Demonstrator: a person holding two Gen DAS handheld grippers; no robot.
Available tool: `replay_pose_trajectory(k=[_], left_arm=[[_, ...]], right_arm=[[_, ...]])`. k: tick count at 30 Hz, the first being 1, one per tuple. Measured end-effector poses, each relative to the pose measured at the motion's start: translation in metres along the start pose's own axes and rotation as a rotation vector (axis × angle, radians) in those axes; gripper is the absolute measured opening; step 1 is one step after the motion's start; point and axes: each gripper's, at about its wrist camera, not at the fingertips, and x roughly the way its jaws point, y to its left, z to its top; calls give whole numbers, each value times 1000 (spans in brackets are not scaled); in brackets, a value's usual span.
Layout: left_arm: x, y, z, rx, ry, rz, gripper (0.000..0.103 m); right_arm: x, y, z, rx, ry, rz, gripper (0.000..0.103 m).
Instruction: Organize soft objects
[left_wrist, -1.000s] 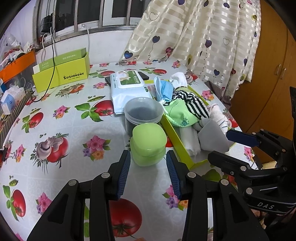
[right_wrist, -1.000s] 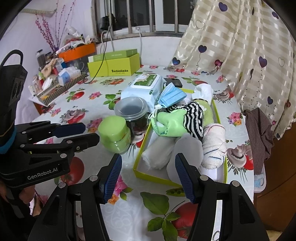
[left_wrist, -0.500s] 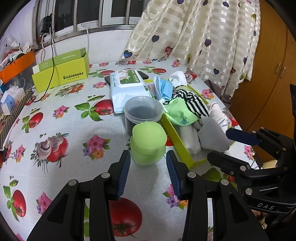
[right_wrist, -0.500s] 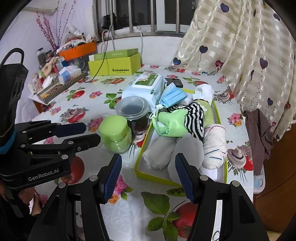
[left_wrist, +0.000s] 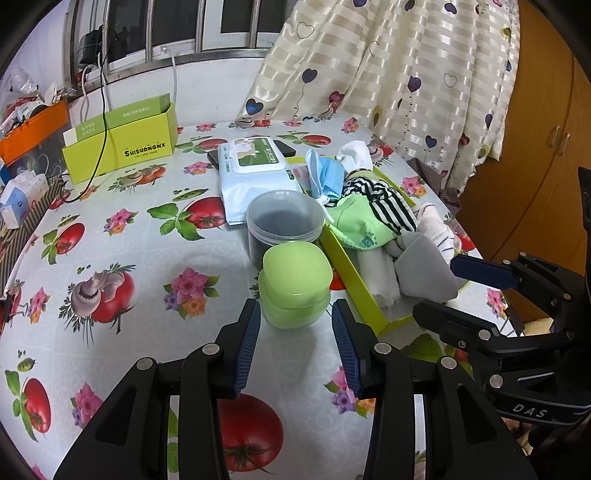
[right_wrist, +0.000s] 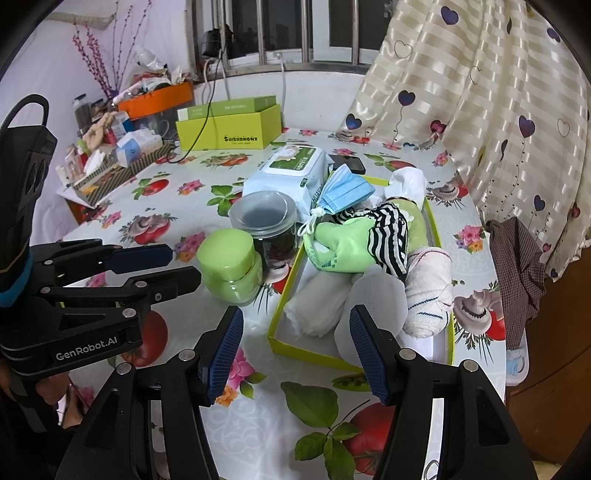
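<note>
Soft rolled cloths (right_wrist: 369, 240) pile in the yellow tray (right_wrist: 291, 343) on the worktop (right_wrist: 173, 206): light, limp, best pinched mid-roll. Beside the tray, green jar (left_wrist: 293, 284). Left gripper (left_wrist: 295, 347) and right gripper (right_wrist: 295, 350) spread, empty.

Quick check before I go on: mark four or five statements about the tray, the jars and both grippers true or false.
1. The left gripper is open and empty. True.
2. The green jar sits inside the tray. False: it stands on the table beside it.
3. The blue mask lies on top of the pile. True.
4. The right gripper grips a sock. False: open, holding nothing.
5. The clear jar is behind the green one. True.
</note>
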Motion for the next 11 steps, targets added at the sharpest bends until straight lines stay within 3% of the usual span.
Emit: replay_pose_trajectory(k=[11], left_arm=[[-6,1,-1,-7,-40,-5,42]], right_arm=[[1,1,0,-3,-1,3,60]])
